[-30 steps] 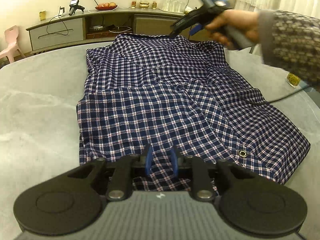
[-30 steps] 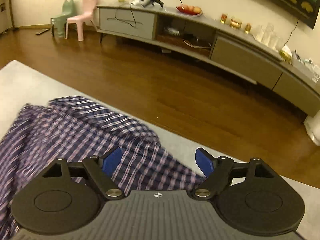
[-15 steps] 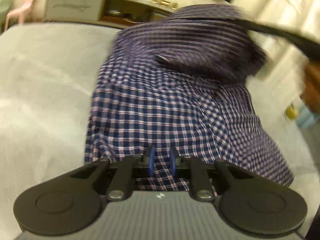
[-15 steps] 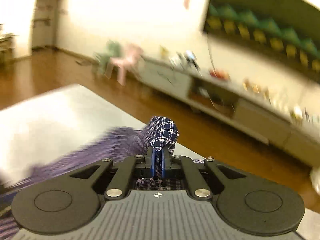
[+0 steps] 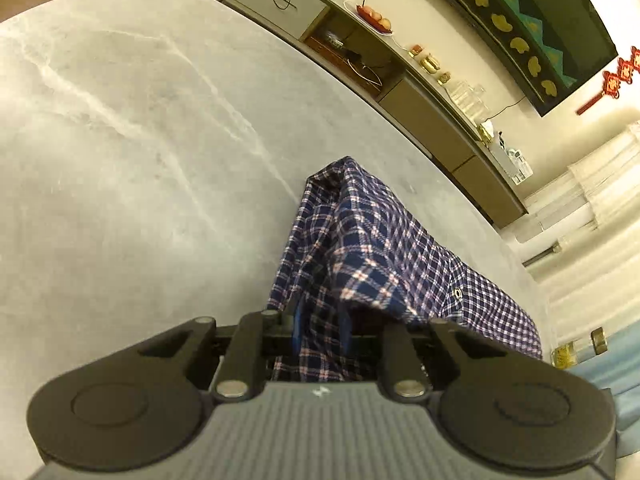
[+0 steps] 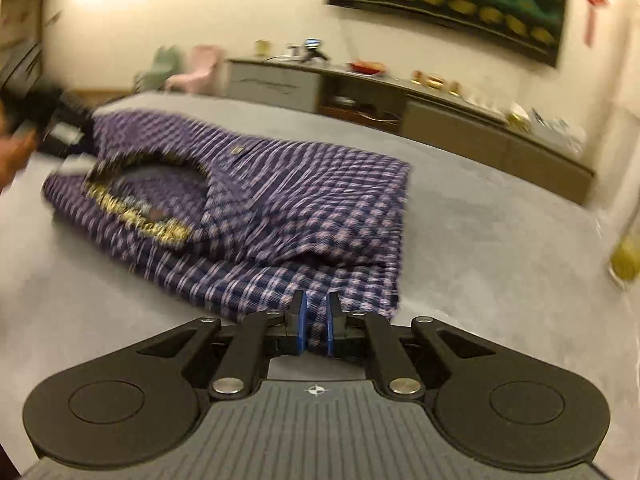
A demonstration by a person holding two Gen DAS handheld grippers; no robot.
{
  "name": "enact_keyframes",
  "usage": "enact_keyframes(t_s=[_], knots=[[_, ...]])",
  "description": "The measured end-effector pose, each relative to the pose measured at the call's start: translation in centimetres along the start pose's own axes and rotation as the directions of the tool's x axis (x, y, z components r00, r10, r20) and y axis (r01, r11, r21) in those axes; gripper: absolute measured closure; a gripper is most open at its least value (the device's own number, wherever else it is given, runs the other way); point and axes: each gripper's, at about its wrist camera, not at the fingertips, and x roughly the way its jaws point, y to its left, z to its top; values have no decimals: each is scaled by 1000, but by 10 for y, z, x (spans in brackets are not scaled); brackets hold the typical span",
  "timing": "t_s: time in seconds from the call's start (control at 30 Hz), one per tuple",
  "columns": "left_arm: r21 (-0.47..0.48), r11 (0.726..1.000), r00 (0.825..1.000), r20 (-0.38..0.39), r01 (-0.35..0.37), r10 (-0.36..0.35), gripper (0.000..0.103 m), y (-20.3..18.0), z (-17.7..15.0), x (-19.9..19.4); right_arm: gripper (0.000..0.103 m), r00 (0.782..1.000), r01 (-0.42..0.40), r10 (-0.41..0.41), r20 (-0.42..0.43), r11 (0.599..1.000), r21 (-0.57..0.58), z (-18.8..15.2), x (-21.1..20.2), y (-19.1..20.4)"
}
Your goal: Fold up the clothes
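Clearly the soft, light shirt [image 6: 256, 200] sags (best held by edges); both tongs [image 5: 320, 332] [image 6: 314, 326] pinch its hem.

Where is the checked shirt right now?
The shirt lies folded on the grey table, in front of the long cabinet, with both claws pinching its edges.

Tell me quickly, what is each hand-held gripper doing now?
Left hand-held gripper: closed on the plaid shirt.
Right hand-held gripper: closed on the shirt's near edge.
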Motion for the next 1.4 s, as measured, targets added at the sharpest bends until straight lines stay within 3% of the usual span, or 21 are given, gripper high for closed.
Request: enact_keyframes(t_s=[0.1,0.17,0.23,0.27,0.43,0.6,0.67,0.7,0.87,0.97,1.07,1.13,1.2,1.27,1.33,1.4], knots=[[-5,1000,1000,-6,28,-28,86,-1,0,-2,86,999,-40,40,28,999,-10,10,-11,15],[-11,999,999,-11,47,-47,86,2,1,-7,58,996,-69,72,44,995,-67,16,-14,33],[1,999,998,-23,52,-52,85,0,1,-4,48,992,-104,114,60,984,-146,26,-11,64],[9,999,998,-30,53,-53,85,-1,1,-3,48,989,-120,135,66,975,-187,30,-9,79],[101,995,996,-82,-8,16,85,-5,-4,8,48,981,-137,182,72,901,-412,52,29,156],[214,976,996,-54,-51,64,87,-9,-11,3,54,988,-126,152,26,892,-435,64,73,189],[216,975,996,-55,-51,65,87,-7,-11,2,93,990,-120,139,16,902,-416,68,73,186],[215,975,996,-55,-56,69,87,-7,-11,2,96,992,-102,124,25,902,-420,68,71,184],[221,972,994,-57,-79,94,86,-7,-8,3,100,991,-65,104,78,915,-398,67,43,174],[198,975,993,-40,-103,113,86,-3,-7,-2,101,991,-66,112,79,894,-442,53,24,173],[186,965,983,47,-184,178,86,-2,-3,-12,101,993,-70,107,45,864,-498,32,23,175],[194,949,964,142,-249,224,86,-5,0,-24,100,994,-78,109,29,852,-518,20,24,179],[222,939,946,251,-264,206,85,-14,-1,-41,99,995,-75,101,19,838,-540,12,27,183],[311,930,948,302,-195,98,76,-28,-7,-56,97,994,-74,104,24,836,-544,10,22,183],[418,901,970,243,-114,9,74,-42,-15,-55,94,990,-125,144,1,860,-495,18,12,172],[483,872,988,157,-78,1,74,-50,-26,-44,92,982,-177,189,0,918,-355,29,-6,144]])
